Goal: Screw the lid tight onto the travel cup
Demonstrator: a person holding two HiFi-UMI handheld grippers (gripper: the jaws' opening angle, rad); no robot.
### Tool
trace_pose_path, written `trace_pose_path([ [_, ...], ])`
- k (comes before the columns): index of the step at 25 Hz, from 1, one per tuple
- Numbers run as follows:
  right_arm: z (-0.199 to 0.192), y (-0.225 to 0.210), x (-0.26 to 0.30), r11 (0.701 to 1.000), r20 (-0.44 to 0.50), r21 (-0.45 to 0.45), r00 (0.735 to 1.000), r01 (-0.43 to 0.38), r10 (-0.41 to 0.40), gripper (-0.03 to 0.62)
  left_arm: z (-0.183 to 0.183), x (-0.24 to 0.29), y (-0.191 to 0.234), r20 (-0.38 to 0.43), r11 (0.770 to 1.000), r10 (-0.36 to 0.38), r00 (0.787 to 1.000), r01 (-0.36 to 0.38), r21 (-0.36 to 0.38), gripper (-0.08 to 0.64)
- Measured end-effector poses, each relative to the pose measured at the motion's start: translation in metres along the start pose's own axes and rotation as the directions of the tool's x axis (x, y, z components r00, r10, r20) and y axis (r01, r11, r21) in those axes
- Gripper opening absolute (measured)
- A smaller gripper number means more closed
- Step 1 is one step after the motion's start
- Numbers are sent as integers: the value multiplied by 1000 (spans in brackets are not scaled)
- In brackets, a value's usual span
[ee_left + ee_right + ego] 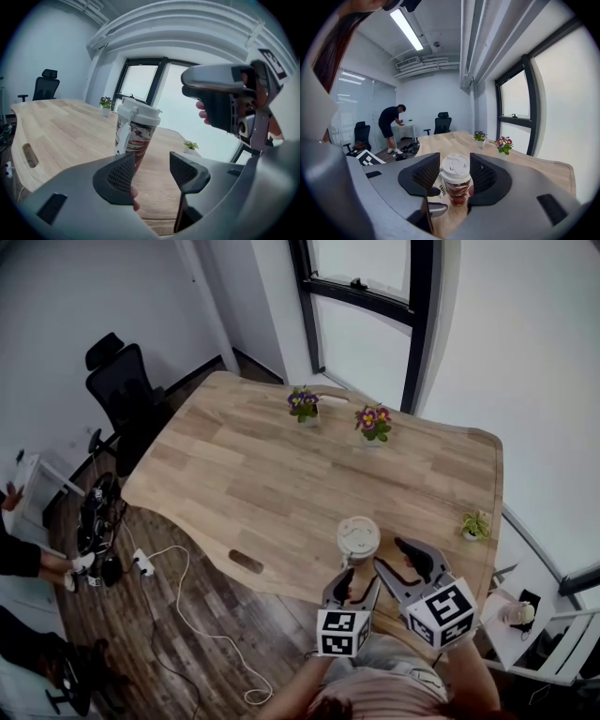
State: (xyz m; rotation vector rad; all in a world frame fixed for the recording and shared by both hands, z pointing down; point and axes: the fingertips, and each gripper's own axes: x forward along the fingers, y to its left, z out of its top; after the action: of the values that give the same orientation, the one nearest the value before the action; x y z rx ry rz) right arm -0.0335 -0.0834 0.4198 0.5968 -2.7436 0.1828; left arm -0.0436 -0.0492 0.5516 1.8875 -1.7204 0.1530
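Note:
The travel cup (358, 540) stands upright near the front edge of the wooden table (281, 474), with its white lid (358, 533) on top. My left gripper (354, 585) hovers just in front of the cup, open and empty. In the left gripper view the cup (135, 136) rises beyond the left jaw, and the gripper (152, 171) holds nothing. My right gripper (401, 568) is to the cup's right, also open. In the right gripper view the cup (456, 180) shows in the gap of the gripper (454, 176), a little beyond the pads and untouched.
Two pots of purple flowers (303, 404) (373, 422) stand at the table's far side, a small green plant (474, 524) at its right edge. An office chair (122, 381) and cables (103, 521) are to the left. A person (391, 124) bends over a far desk.

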Motion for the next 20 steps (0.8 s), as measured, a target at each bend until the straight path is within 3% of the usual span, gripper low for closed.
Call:
trace_pose_path([
  [10, -25, -6, 28, 993, -63, -28, 992, -112, 110, 219, -4, 16, 32, 56, 992, 121, 991, -123, 24, 265],
  [16, -38, -5, 43, 977, -96, -50, 975, -208, 203, 257, -2, 25, 43, 69, 988, 142, 987, -146, 54, 285],
  [20, -46, -1, 49, 959, -121, -66, 956, -276, 267, 270, 2, 31, 45, 91, 990, 113, 989, -119, 74, 302],
])
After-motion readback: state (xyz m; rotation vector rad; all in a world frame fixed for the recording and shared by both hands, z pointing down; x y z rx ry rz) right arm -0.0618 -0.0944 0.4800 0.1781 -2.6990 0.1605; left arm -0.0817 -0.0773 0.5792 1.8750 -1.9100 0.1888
